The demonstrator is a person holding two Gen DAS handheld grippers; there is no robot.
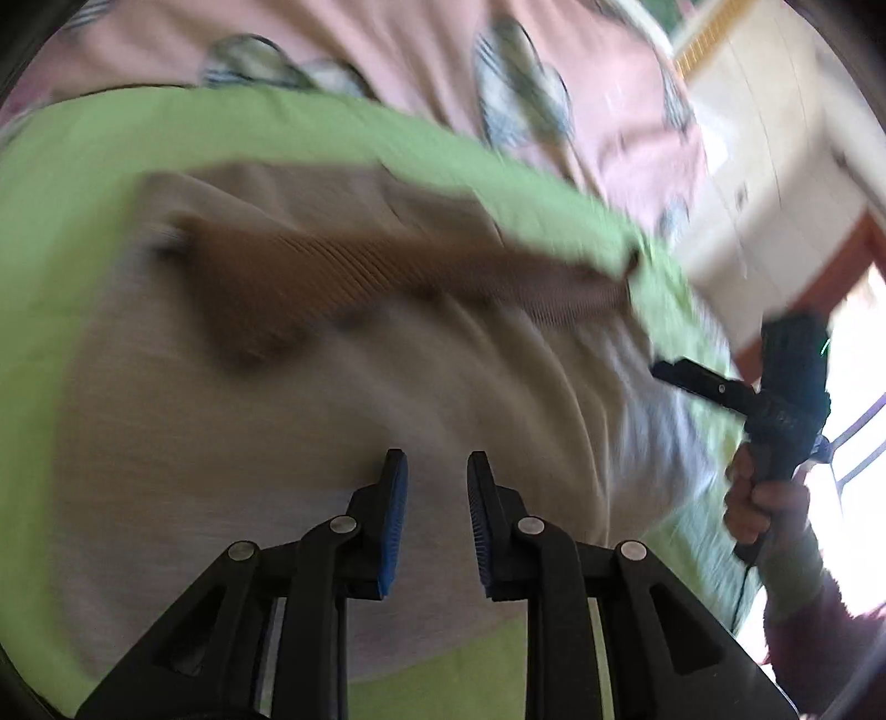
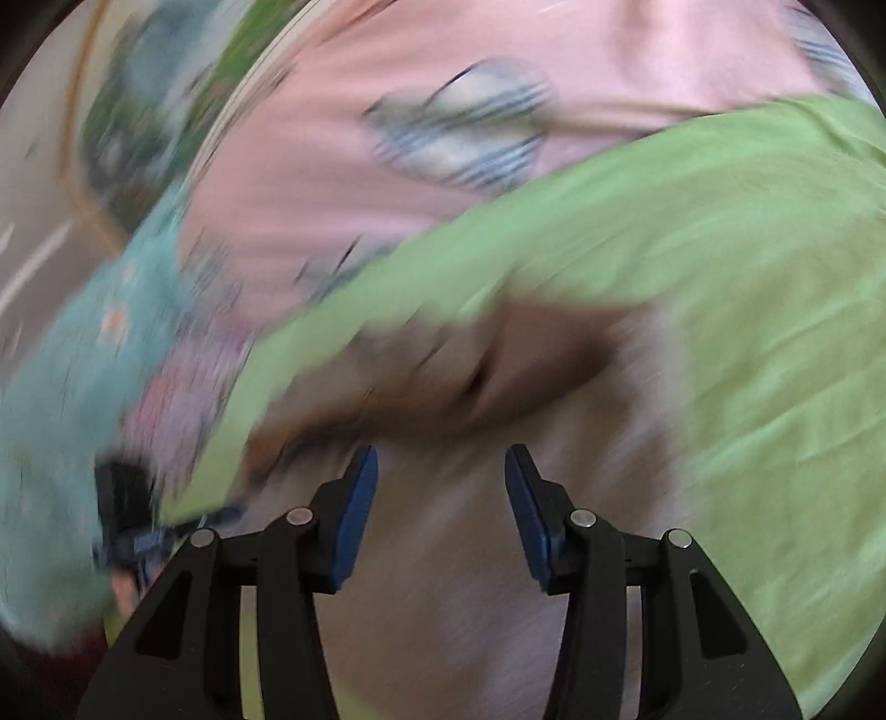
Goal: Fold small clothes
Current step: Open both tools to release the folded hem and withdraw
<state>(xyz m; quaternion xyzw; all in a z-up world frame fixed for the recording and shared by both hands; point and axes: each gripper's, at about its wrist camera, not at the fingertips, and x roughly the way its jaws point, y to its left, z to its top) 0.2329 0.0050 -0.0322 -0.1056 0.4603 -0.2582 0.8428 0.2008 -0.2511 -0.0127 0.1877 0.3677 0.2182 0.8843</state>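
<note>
Both grippers released above a beige garment on a green cloth; both views motion-blurred.

Left gripper: jaws apart, nothing between, over the beige garment with its brown ribbed band. Right gripper: jaws wide, holding nothing, over the same garment. Green cloth lies on pink patterned bedding. Teal fabric at the left of the right wrist view.

Both views motion-blurred. Lime-green sheet covers the bed, over a pink bedspread with grey-striped oval prints, upper frame. Left wrist view, upper right: cream cabinet with reddish-brown base edge; bright window at right edge, blown out by daylight. Right wrist view, left side: teal patterned fabric, too blurred to identify.
</note>
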